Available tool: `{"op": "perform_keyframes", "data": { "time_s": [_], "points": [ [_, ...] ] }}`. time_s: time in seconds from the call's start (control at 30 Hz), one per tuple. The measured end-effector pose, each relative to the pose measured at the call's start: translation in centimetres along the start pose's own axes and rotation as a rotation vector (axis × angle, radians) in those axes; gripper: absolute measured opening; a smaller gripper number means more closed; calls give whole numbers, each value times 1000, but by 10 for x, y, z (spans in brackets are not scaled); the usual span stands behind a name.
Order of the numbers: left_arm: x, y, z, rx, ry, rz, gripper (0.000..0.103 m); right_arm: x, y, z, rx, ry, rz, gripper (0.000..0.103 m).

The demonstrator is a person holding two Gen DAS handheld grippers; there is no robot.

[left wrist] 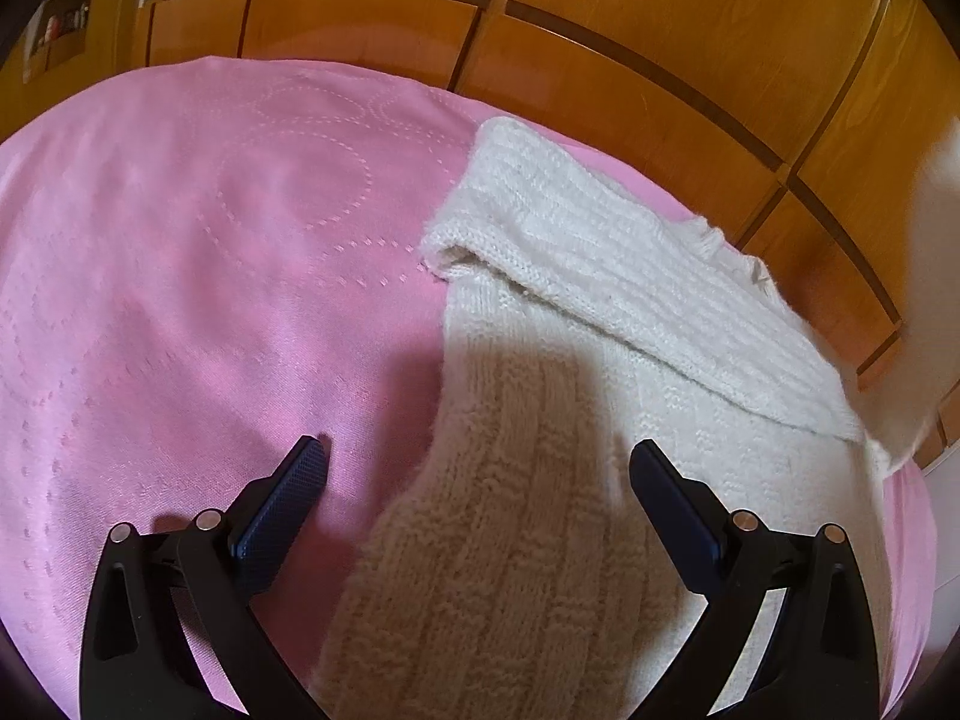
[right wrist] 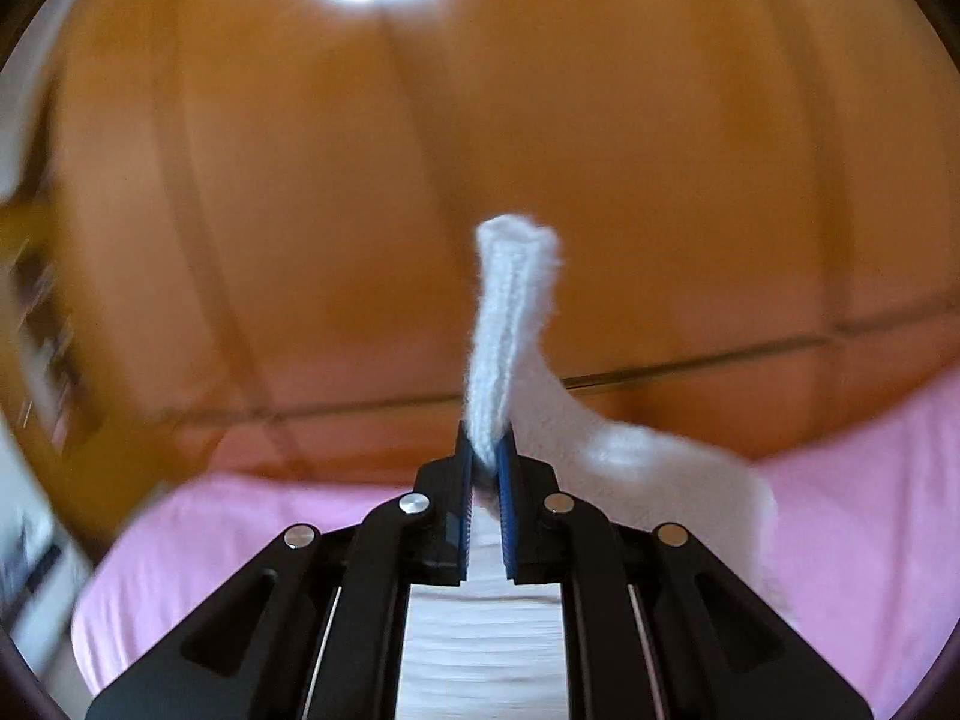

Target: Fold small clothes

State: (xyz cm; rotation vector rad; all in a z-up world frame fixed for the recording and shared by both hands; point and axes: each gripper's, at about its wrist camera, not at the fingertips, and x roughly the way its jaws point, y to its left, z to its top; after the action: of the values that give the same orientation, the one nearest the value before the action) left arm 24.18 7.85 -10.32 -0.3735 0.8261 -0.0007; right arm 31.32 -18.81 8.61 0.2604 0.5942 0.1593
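Observation:
A white knitted garment (left wrist: 540, 480) lies on the pink bedspread (left wrist: 180, 300), with one sleeve (left wrist: 600, 252) folded across its upper part. My left gripper (left wrist: 477, 462) hovers just above its lower half, open, with nothing between the fingers. In the right wrist view my right gripper (right wrist: 487, 450) is shut on a bunched edge of the white knit (right wrist: 510, 312), which stands up from the pads and trails off to the right (right wrist: 660, 474), lifted above the bed. That view is blurred by motion.
Orange wooden wardrobe doors (left wrist: 660, 48) stand right behind the bed. A shelf with small items (left wrist: 60, 24) is at the far left. The pink bedspread (right wrist: 870, 510) stretches out left of the garment.

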Motion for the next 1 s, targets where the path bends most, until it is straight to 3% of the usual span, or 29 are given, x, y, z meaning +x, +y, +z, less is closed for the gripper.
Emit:
{"op": "perform_keyframes", "data": {
  "time_s": [0.07,0.13,0.17,0.27,0.33,0.43,0.53,0.63,0.73,0.87,0.97,1.0],
  "points": [
    [1,-1,0,4,0,4,100,29,47,-24,-77,85,66,12],
    [0,-1,-1,4,-2,3,100,56,71,-51,-99,208,116,37],
    [0,-1,-1,1,-3,0,100,75,81,-76,-103,299,135,59],
    [-1,-1,-2,-3,-5,-6,100,91,83,-129,-104,408,130,61],
    [-1,-1,-3,-8,-6,-12,100,86,64,-160,-48,442,154,61],
    [0,0,-3,-7,-6,-12,100,70,23,-178,68,420,168,61],
    [0,0,-3,-8,-7,-12,100,48,-42,-176,238,345,119,62],
    [0,-1,-3,-3,-5,-7,99,37,-92,-164,427,307,58,62],
    [0,-1,-3,2,-2,-2,99,39,-141,-163,618,265,41,54],
    [-1,-1,-3,1,-3,-3,99,49,-173,-154,685,217,57,9],
    [-1,-1,-3,1,-3,-2,99,43,-201,-149,771,141,10,6],
    [0,-1,-2,2,-3,-1,99,36,-217,-152,807,112,-46,6]
  ]
}}
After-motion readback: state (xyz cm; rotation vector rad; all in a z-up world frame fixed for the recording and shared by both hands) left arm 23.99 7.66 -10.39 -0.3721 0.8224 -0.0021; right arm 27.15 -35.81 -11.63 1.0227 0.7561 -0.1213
